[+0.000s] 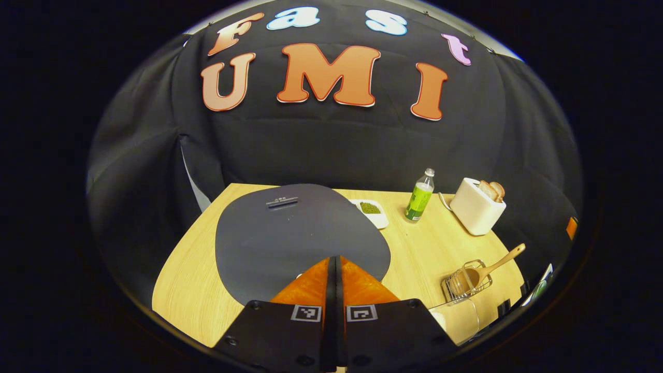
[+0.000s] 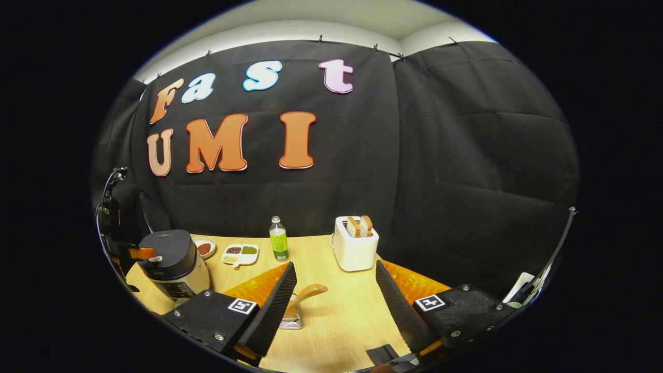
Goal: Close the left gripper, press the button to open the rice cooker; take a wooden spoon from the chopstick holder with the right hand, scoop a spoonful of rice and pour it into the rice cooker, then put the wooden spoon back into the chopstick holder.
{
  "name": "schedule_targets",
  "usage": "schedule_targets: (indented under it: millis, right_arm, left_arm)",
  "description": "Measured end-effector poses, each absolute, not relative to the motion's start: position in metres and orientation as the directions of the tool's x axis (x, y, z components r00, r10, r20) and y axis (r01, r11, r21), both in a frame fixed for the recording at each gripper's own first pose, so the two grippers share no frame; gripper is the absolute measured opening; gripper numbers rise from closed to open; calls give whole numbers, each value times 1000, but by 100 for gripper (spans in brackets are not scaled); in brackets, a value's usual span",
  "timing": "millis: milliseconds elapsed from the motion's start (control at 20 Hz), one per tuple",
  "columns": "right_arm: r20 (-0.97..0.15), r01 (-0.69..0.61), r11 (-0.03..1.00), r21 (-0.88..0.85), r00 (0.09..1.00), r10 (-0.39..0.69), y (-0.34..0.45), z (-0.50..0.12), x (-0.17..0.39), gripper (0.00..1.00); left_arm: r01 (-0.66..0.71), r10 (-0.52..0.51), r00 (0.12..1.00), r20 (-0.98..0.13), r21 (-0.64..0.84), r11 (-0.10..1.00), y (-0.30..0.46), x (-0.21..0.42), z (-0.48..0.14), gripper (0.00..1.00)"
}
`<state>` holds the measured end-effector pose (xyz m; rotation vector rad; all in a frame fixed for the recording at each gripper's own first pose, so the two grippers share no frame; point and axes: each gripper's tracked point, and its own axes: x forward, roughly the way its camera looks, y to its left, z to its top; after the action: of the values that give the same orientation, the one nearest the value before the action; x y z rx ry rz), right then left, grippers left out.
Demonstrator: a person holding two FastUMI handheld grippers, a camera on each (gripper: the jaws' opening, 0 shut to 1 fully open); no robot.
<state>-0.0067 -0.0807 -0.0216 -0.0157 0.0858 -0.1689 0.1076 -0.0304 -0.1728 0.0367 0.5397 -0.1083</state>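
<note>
Dark-lidded rice cooker [image 2: 172, 261] sits closed at the table's left edge. Wooden spoon [image 1: 494, 266] stands bowl-down in the wire chopstick holder [image 1: 464, 281], handle leaning out to the right.

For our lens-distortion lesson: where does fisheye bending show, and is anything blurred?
Left gripper view: table edge bows and the rice cooker lid looms large, all sharp. Right gripper view: wall top curves; toaster crisp.

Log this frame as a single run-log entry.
left gripper: shut, above closed rice cooker lid | right gripper: open, empty | wooden spoon: in chopstick holder
</note>
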Motion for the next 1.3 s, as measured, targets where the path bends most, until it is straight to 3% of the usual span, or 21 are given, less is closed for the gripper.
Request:
schedule_targets:
  millis: [100, 200, 250, 350, 400, 450, 500, 700, 850, 1000, 1050, 1300]
  right_arm:
    - [-91, 176, 984, -23, 980, -177, -84, -24, -5, 95]
    - [-100, 183, 983, -18, 978, -184, -87, -27, -6, 95]
    - [-107, 183, 983, -14, 977, -184, -88, -29, -6, 95]
    - [-116, 183, 983, -14, 976, -183, -89, -32, -6, 95]
    - [-121, 183, 983, -19, 975, -184, -88, -33, -6, 95]
    - [-124, 182, 983, -24, 975, -183, -89, -34, -7, 95]
    - [-121, 180, 983, -26, 976, -182, -88, -33, -8, 95]
    - [-104, 165, 986, -7, 981, -165, -84, -24, -6, 96]
    - [-90, 161, 987, 13, 983, -159, -83, -19, -6, 95]
    - [-87, 157, 987, 40, 984, -153, -83, -19, -4, 95]
    - [-87, 153, 987, 51, 985, -149, -82, -19, -4, 95]
    - [-102, 114, 986, 123, 990, -101, -70, -26, 3, 95]
  left_arm:
    - [130, -98, 854, -511, 28, 991, -30, 106, -174, 7]
    - [137, -105, 835, -540, 19, 990, -30, 105, -180, 0]
    - [135, -121, 829, -545, -13, 991, -29, 107, -180, 4]
    - [129, -186, 793, -580, -138, 982, -29, 106, -188, 0]
    - [121, -215, 796, -566, -200, 972, -29, 108, -180, 9]
    - [117, -243, 779, -578, -247, 962, -27, 105, -183, 0]
    - [115, -250, 788, -563, -265, 957, -27, 107, -182, 4]
    - [102, -156, 830, -535, -130, 986, -26, 107, -170, 4]
    - [84, -124, 910, -395, -117, 990, -28, 114, -109, 7]
    - [63, -83, 971, -222, -95, 994, -6, 111, -20, 4]
    - [59, -75, 981, -180, -91, 994, -3, 105, -1, 0]
    - [-8, 8, 999, -38, -9, 1000, 22, 73, 55, 4]
